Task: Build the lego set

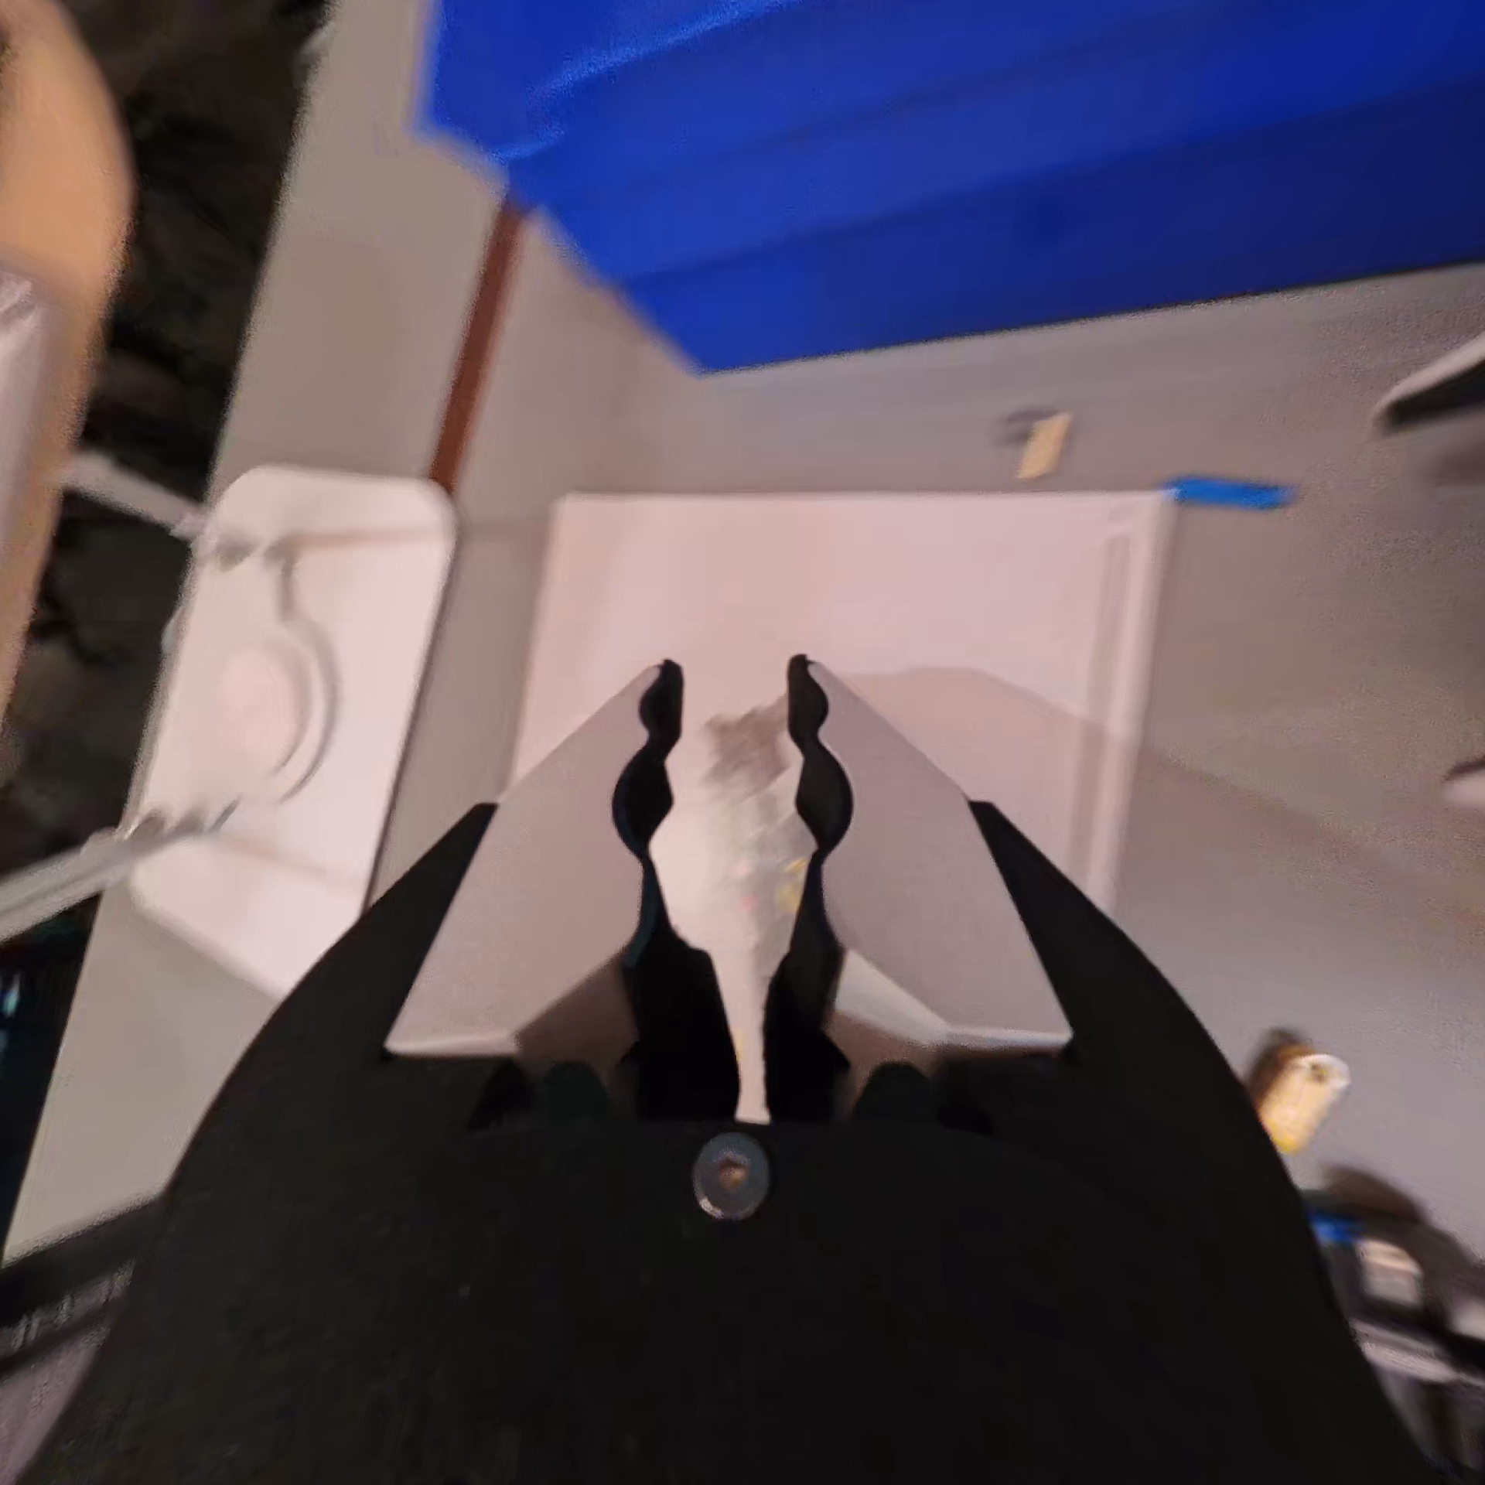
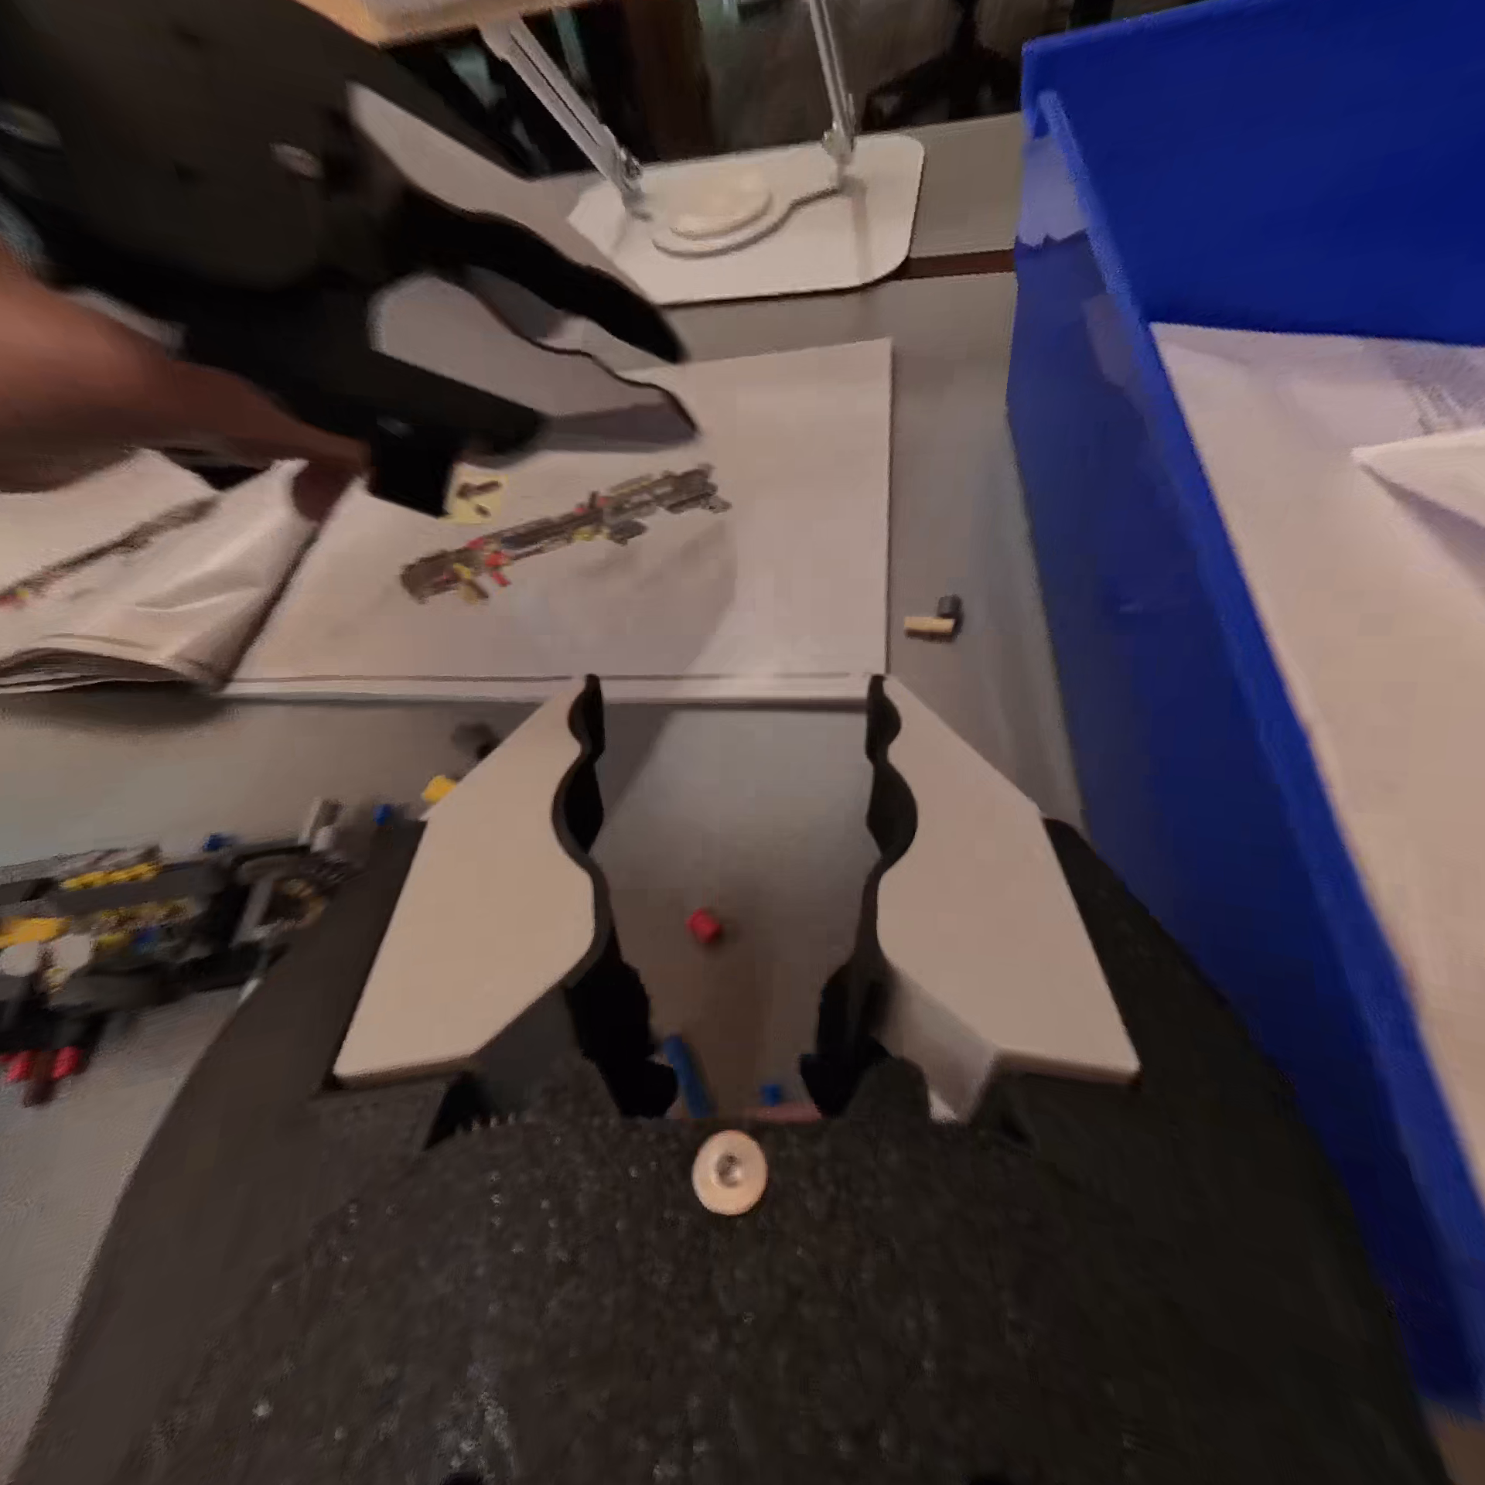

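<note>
Building stood partway done on the worktop (image 2: 948,450), tongs empty.

Largest was the blue bin (image 2: 1205,562), then the open booklet (image 2: 562,578), then the half-built model (image 2: 137,908) at the near left edge. Right tongs (image 2: 731,699) gaped wide over a loose red piece (image 2: 704,926); left tongs (image 1: 735,667) stood narrow above the page, apparently gripping nothing. Loose pieces suggested several steps remained.
</note>
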Motion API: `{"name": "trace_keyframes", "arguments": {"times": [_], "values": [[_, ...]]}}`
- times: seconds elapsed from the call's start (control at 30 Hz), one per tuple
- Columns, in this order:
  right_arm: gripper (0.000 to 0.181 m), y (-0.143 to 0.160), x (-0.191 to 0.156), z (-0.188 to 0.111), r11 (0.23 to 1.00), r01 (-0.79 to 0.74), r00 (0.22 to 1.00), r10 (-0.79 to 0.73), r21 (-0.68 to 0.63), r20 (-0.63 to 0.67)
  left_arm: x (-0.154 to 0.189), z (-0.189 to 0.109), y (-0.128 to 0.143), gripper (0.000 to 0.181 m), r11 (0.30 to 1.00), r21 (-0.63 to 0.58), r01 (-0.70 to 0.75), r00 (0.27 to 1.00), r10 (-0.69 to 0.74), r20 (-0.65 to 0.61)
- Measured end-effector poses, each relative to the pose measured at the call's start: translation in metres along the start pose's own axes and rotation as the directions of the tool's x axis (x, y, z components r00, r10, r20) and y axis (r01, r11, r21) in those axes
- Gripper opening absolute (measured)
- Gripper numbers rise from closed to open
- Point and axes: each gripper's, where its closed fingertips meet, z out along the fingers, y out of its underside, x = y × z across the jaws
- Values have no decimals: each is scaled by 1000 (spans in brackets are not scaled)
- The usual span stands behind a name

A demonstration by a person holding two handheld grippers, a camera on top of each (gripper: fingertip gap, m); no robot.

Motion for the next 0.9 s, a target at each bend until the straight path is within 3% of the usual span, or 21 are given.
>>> {"name": "trace_keyframes", "arguments": {"times": [0.07,0.13,0.3,0.43,0.63,0.8,0.9], "values": [[68,-7,12,19,996,61,997,-64,-58,-44,-24,-13,34,38,975,-27,219,976,-219,9],[80,-7,18,38,985,104,991,-115,-137,-72,-26,-29,69,43,904,-78,419,906,-423,-30],[83,2,17,62,972,22,997,-38,-232,-63,-15,-58,124,56,844,-82,531,846,-532,-1],[74,15,13,65,961,-1,999,-11,-277,-42,7,-63,136,56,831,-78,551,830,-555,-53],[67,9,12,57,967,-18,998,2,-253,-65,9,-61,136,56,838,-70,541,838,-544,-44],[30,-6,7,48,984,4,998,-15,-176,-66,9,-59,134,57,839,-65,540,839,-543,-38],[36,4,3,54,969,-88,996,85,-233,-24,10,-59,134,58,837,-61,544,837,-546,-30]]}}
